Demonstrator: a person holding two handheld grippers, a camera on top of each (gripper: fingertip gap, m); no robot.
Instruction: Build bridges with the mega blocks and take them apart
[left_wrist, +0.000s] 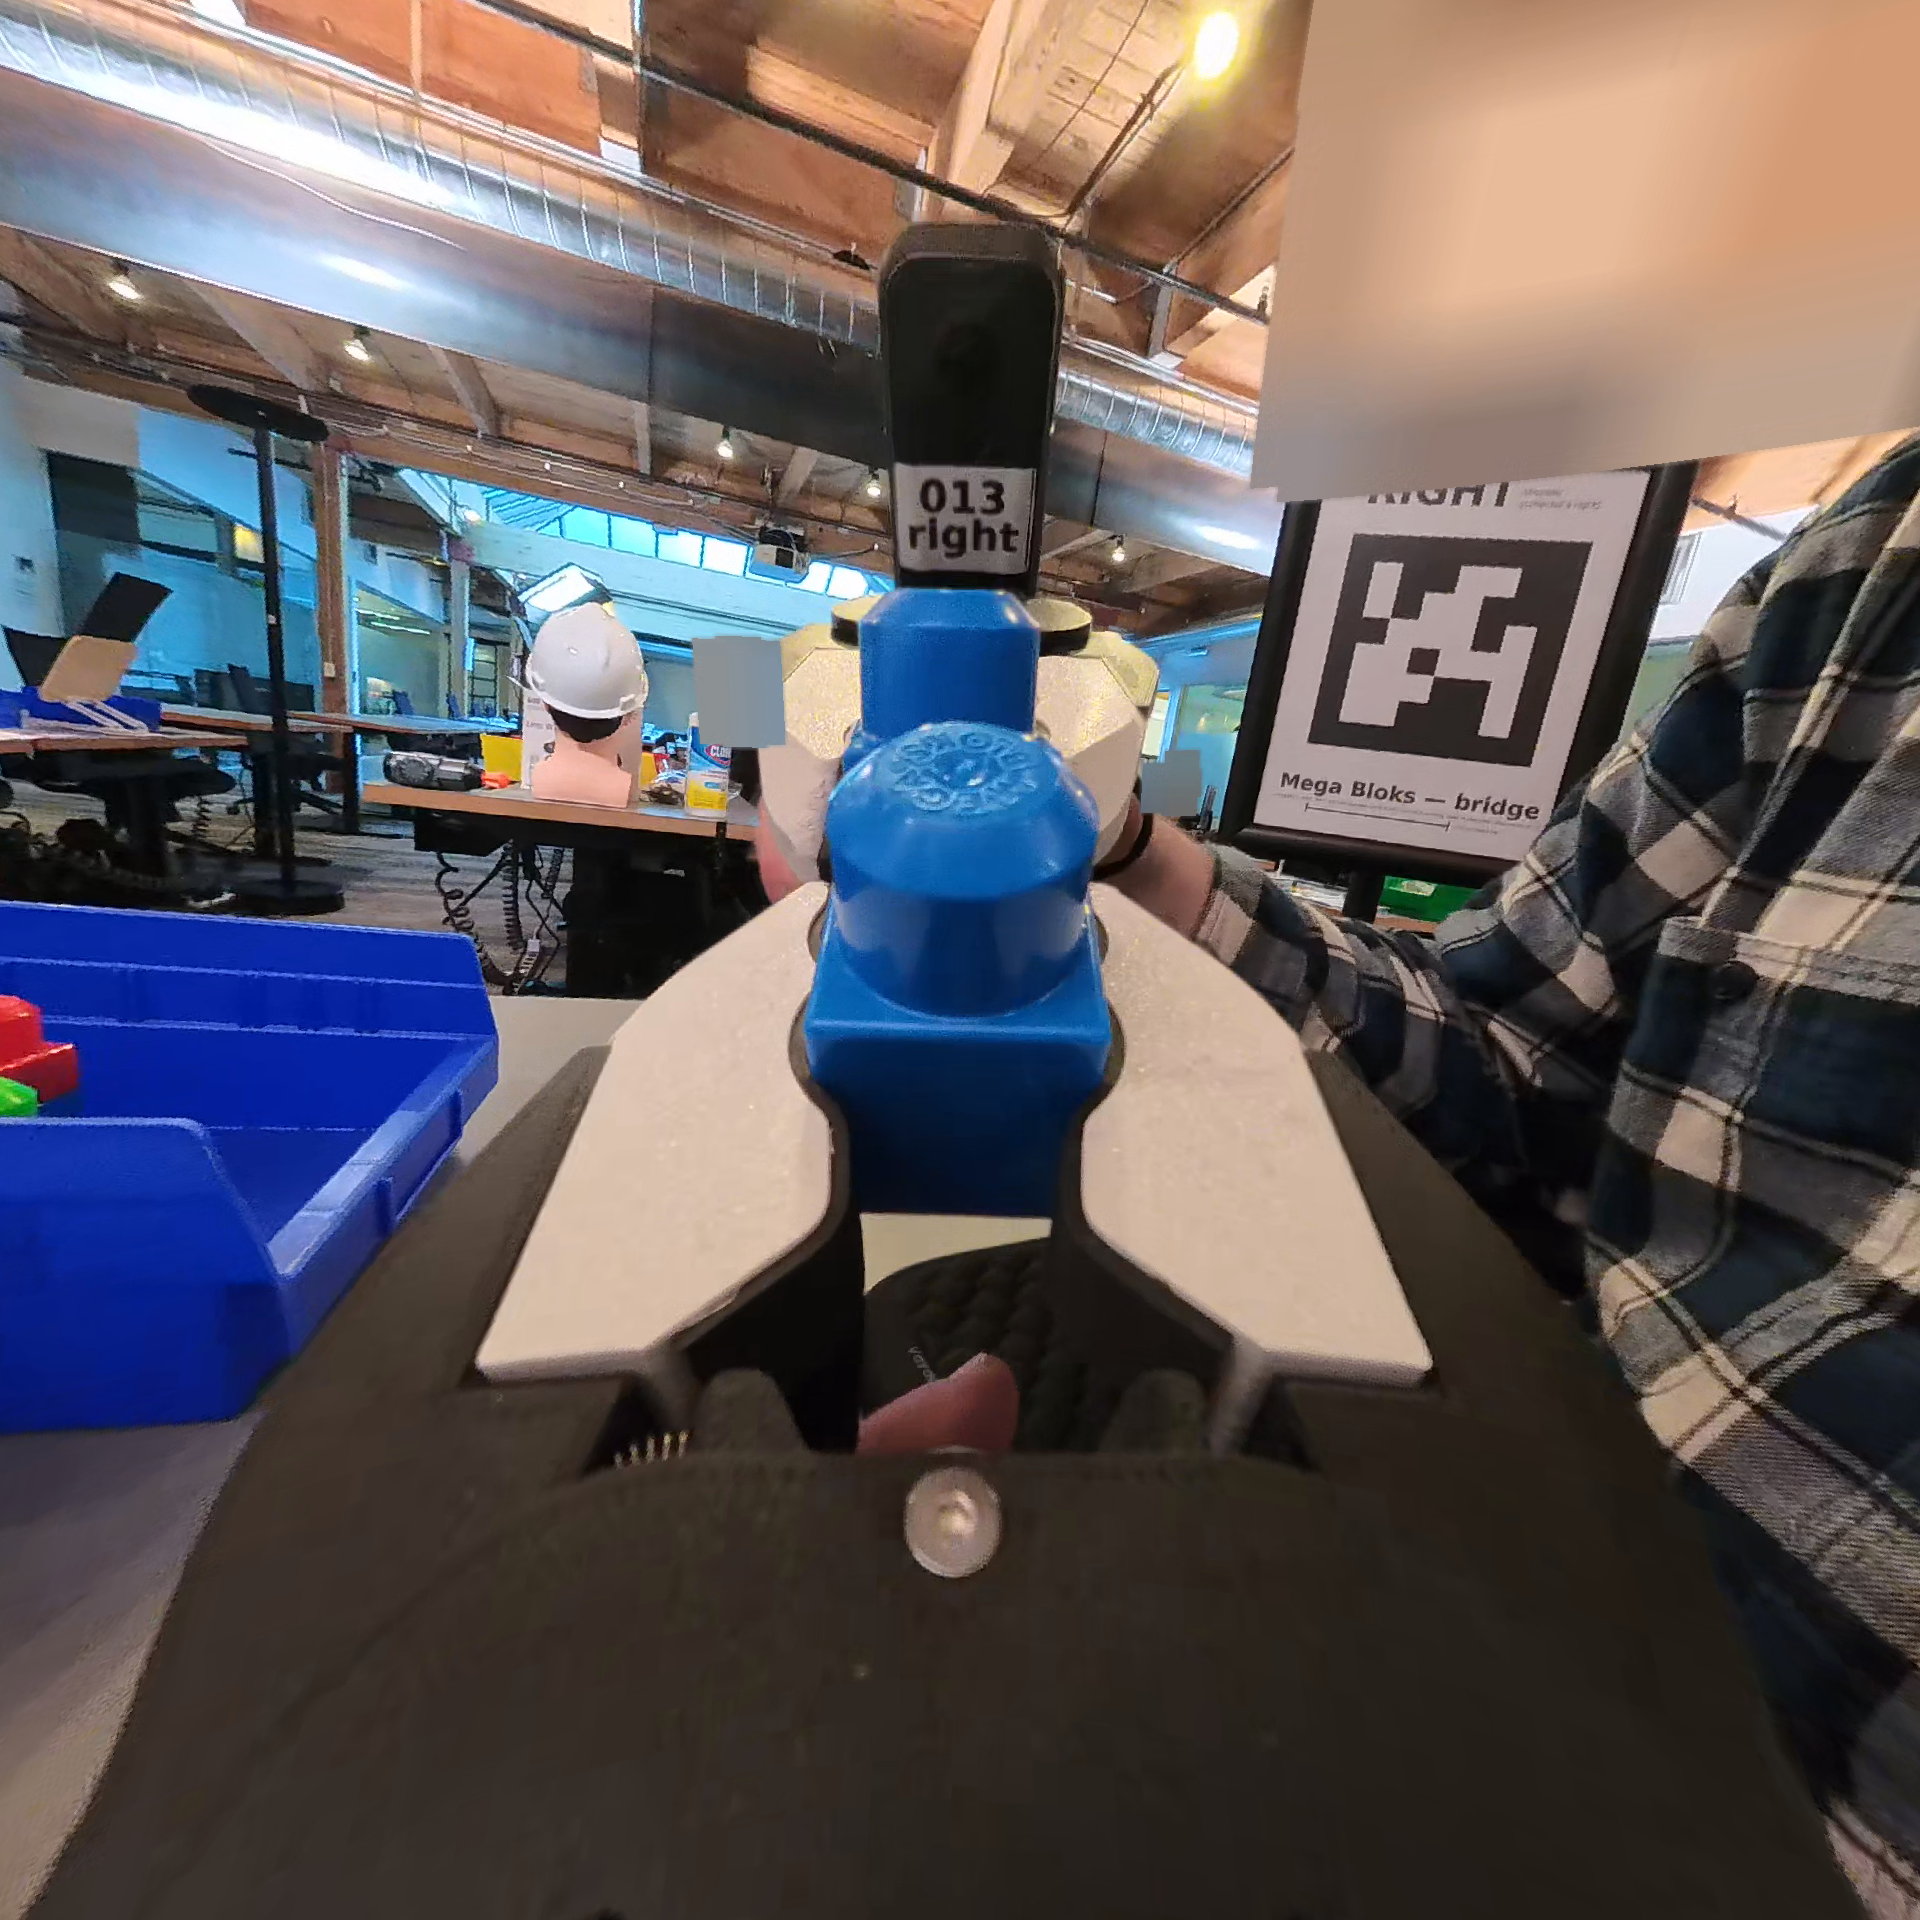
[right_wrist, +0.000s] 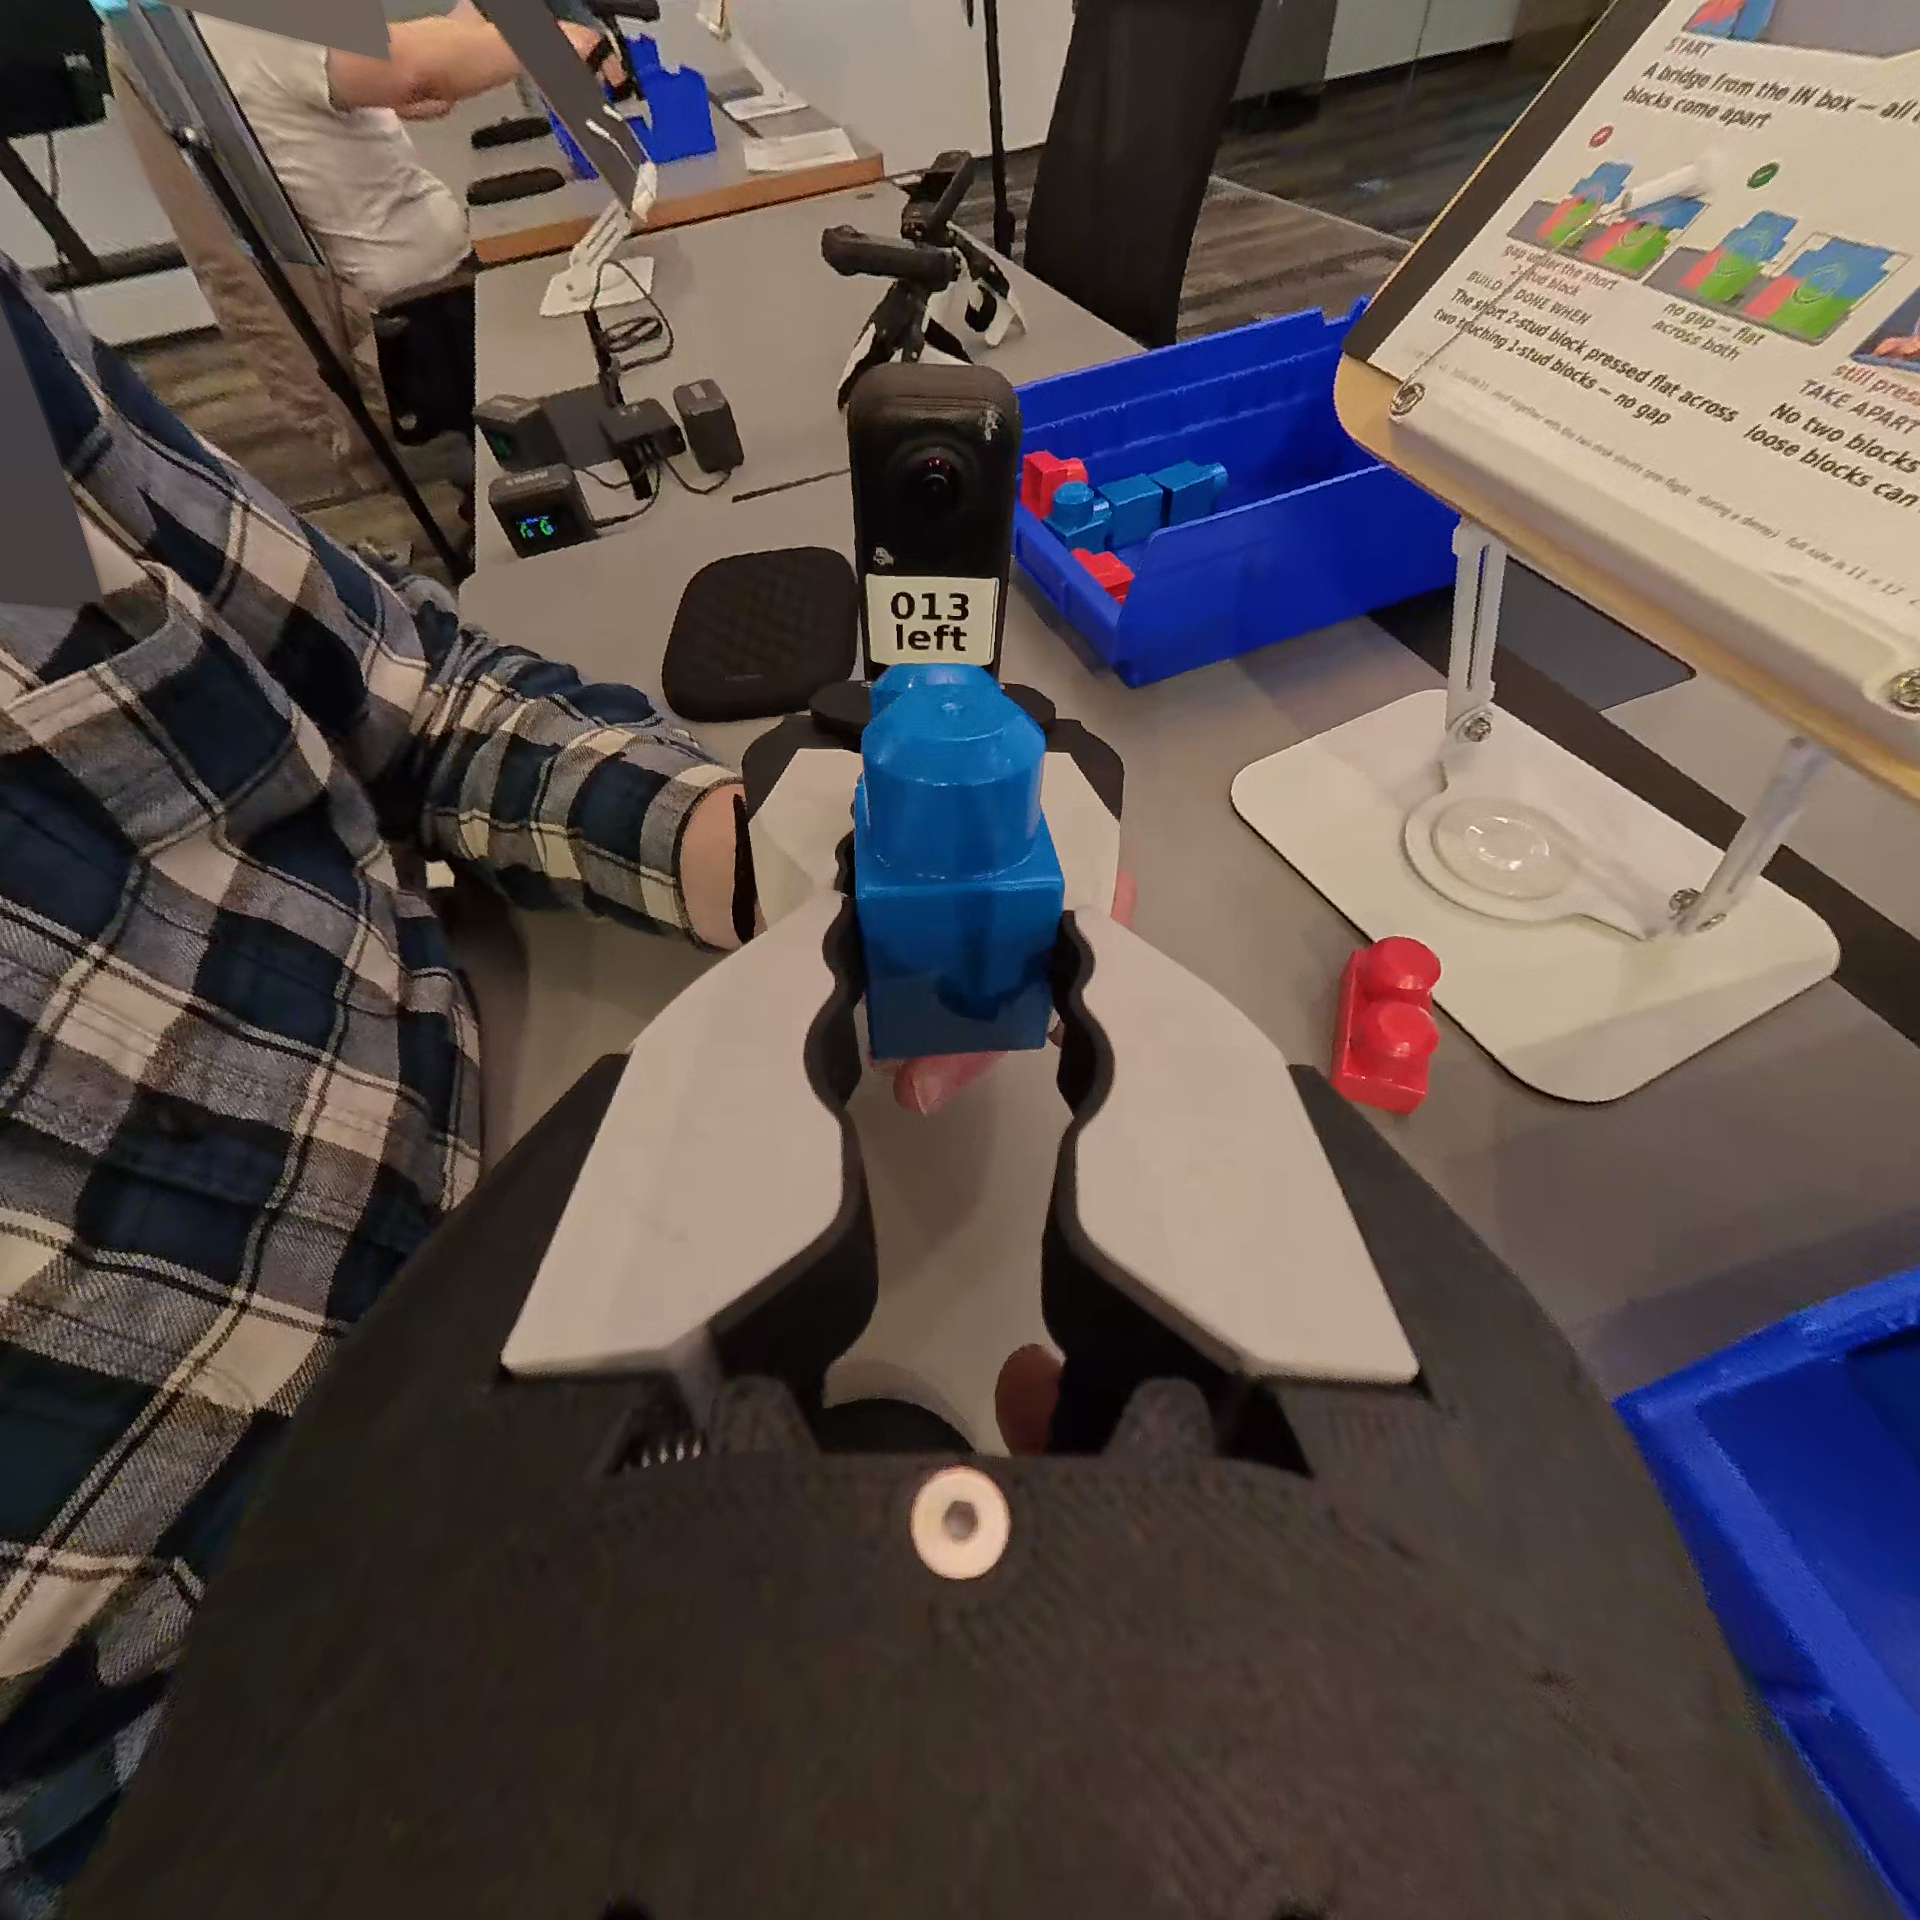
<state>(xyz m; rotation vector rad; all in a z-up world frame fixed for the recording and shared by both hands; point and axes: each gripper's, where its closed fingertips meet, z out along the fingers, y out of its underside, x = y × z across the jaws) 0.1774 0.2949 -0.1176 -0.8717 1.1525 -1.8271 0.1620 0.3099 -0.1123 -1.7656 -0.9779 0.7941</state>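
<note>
In the left wrist view my left gripper is shut on a blue one-stud block, both pads pressed against its sides, stud up. Right behind it a second blue block sits in my right gripper, which faces mine. In the right wrist view my right gripper is shut on its blue block, held above the grey table. The other block's stud shows just beyond it, at the left gripper. I cannot tell whether the two blocks are joined. A red two-stud block lies on the table to the right.
A blue bin with red and blue blocks stands at the back right; another blue bin is at the near right. A blue bin with red and green blocks is on the left. An instruction board stand and a black pad are nearby. The grippers are tip to tip, or close to it.
</note>
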